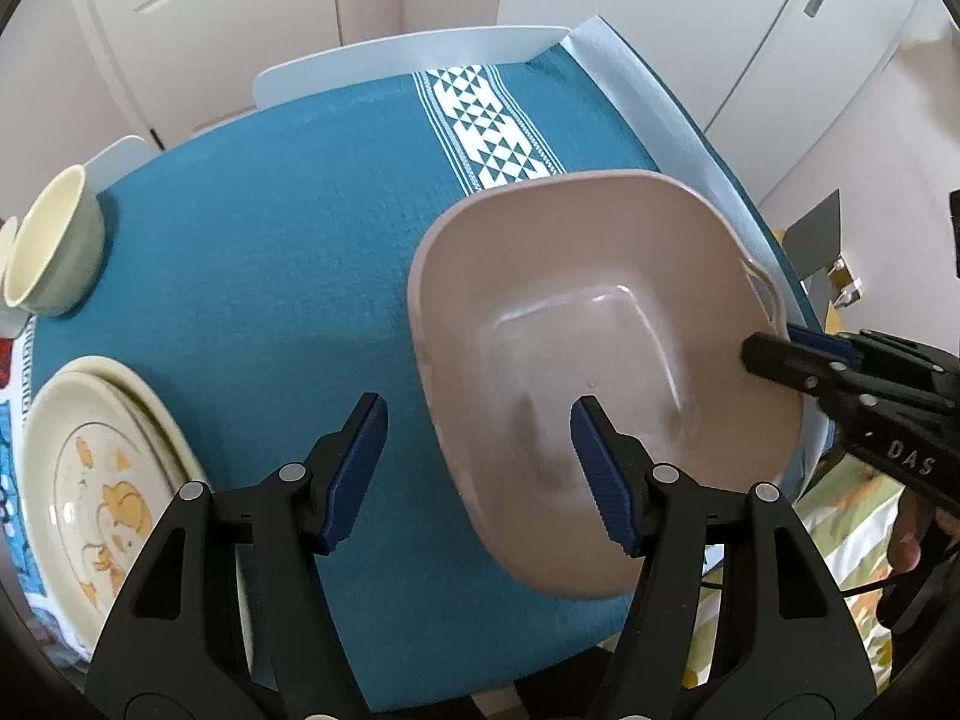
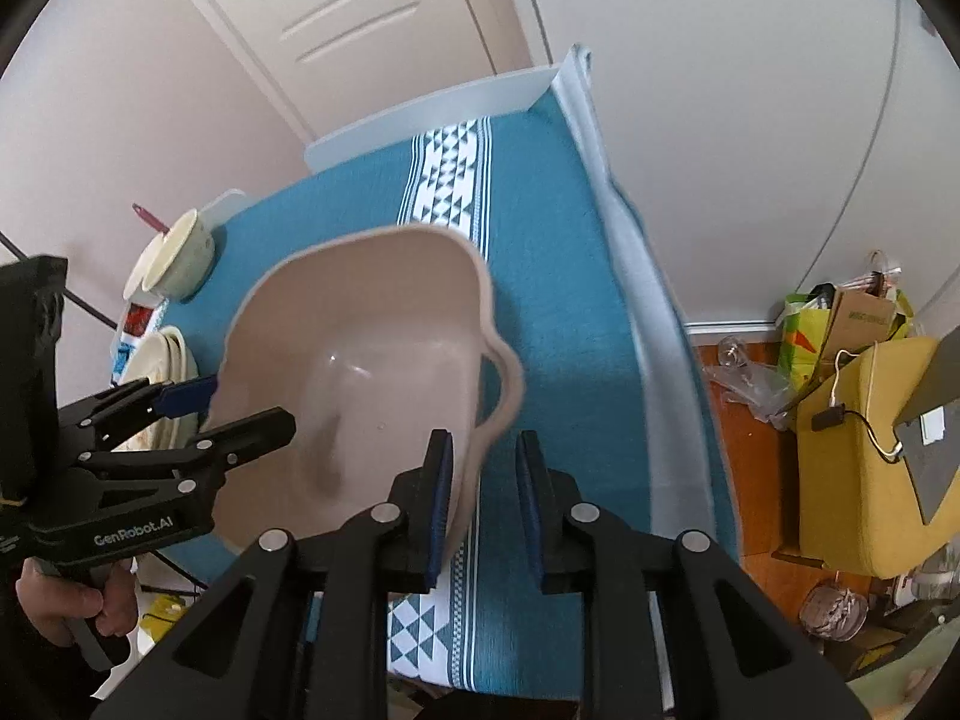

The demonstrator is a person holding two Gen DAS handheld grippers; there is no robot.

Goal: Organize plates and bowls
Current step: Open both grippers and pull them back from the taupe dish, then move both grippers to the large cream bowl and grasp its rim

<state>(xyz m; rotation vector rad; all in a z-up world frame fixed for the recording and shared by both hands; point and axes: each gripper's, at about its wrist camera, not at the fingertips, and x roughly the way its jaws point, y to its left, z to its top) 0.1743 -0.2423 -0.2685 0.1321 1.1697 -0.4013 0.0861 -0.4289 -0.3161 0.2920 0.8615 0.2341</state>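
Note:
A beige plastic basin (image 1: 600, 312) (image 2: 372, 372) sits tilted on the teal tablecloth (image 1: 270, 240). My left gripper (image 1: 480, 468) (image 2: 252, 405) is open, its jaws straddling the basin's left rim without pressing it. My right gripper (image 2: 483, 501) (image 1: 774, 348) stands narrowly open around the right rim below the handle; the wall touches only the left pad and cloth shows in the gap. A stack of cream plates (image 1: 102, 492) (image 2: 171, 384) with orange drawings lies at the left. A cream bowl (image 1: 54, 246) (image 2: 180, 252) stands behind them.
White panels (image 1: 420, 54) line the table's far and right edges. A white door and pale walls stand behind. On the wooden floor at the right are a yellow box (image 2: 858, 462), bags (image 2: 840, 312) and plastic wrap. A person's hand (image 2: 66, 606) holds the left gripper.

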